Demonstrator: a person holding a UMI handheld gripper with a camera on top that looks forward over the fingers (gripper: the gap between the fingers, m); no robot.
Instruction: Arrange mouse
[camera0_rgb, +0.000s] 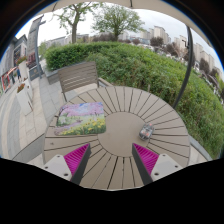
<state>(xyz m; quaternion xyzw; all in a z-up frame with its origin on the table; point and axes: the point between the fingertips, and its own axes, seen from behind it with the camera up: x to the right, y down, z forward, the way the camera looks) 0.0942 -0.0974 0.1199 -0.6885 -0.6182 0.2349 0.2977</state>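
Mouse (146, 131) sits on the round slatted table (125, 110) beyond the hand-held gripper (112, 158), fingers apart.

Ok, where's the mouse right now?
In the gripper view the mouse sits on the round slatted table, just beyond the right finger of the open gripper, well right of the printed mat.

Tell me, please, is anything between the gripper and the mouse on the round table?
Nothing visible blocks the way. The gripper is open above the slatted table, and the mouse lies just beyond its right finger. The picture mat lies off to the left.
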